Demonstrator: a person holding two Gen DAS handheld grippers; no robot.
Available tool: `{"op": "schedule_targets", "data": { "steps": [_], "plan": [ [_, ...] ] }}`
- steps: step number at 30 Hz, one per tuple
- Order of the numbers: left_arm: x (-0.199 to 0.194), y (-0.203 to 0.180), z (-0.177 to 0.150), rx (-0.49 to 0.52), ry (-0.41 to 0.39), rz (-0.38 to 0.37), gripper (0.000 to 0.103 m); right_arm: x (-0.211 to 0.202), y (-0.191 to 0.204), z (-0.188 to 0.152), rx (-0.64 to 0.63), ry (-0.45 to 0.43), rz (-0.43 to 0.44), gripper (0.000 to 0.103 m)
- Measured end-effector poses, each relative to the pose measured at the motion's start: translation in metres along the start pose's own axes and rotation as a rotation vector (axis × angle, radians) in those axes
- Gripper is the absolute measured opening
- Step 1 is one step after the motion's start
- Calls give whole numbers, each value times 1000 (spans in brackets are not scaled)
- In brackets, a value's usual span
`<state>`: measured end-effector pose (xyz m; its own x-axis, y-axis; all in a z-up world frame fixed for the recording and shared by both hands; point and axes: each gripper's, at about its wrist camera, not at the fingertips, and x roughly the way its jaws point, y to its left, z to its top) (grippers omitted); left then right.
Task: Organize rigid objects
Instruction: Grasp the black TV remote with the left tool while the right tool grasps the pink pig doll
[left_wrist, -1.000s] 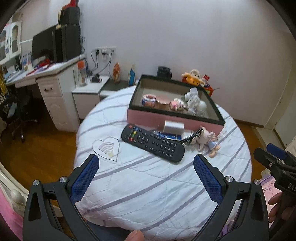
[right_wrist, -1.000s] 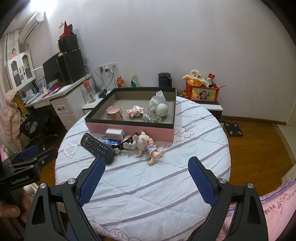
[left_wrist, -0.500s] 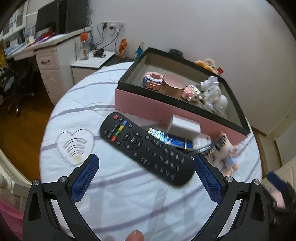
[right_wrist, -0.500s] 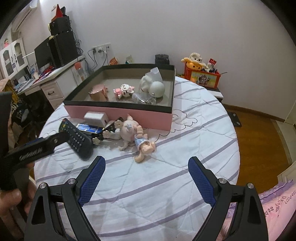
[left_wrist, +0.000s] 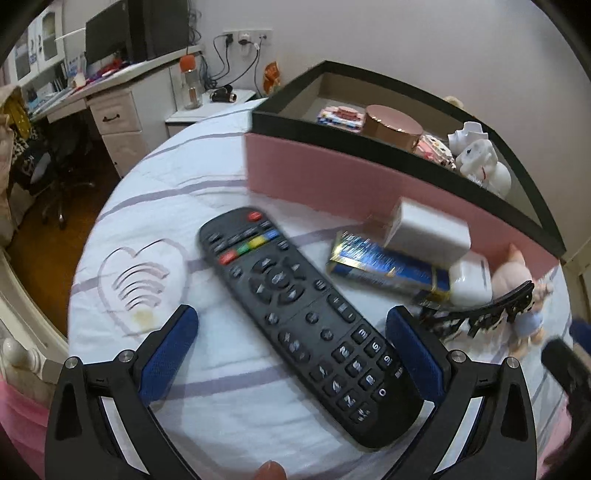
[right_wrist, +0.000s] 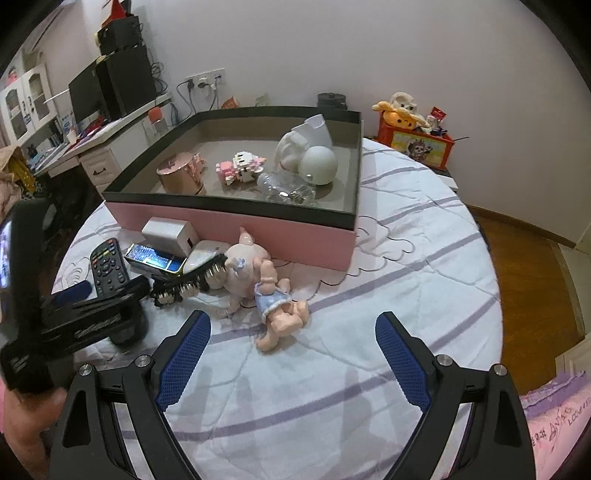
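Left wrist view: the left gripper (left_wrist: 291, 350) has its blue-padded fingers spread wide on either side of the long black plastic remote control (left_wrist: 306, 321), which lies slantwise on the white, purple-striped quilted cloth (left_wrist: 155, 206), just before the pink, black-rimmed cardboard box (left_wrist: 332, 177). Neither pad appears to touch it. Squaring the jaws across the remote's narrow width should avoid a skewed pinch.

Right wrist view: the right gripper (right_wrist: 291, 358) is spread too, empty, near the pink pig doll in a blue dress (right_wrist: 266, 288). A black toothed hair clip (right_wrist: 188, 280) lies against the doll; best approached from the clear side.
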<state>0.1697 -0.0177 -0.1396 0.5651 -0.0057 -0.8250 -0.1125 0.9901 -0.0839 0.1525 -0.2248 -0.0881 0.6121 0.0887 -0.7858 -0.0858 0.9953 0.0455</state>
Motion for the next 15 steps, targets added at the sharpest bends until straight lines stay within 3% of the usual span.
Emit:
{"op": "schedule_targets", "data": {
  "steps": [5,15],
  "plan": [
    [-12,23,-15,1,-21,30,103,16,5,0,-37,21,-5,92],
    [3,24,2,11,-11,58,102,38,0,3,-35,11,7,90]
  ]
}}
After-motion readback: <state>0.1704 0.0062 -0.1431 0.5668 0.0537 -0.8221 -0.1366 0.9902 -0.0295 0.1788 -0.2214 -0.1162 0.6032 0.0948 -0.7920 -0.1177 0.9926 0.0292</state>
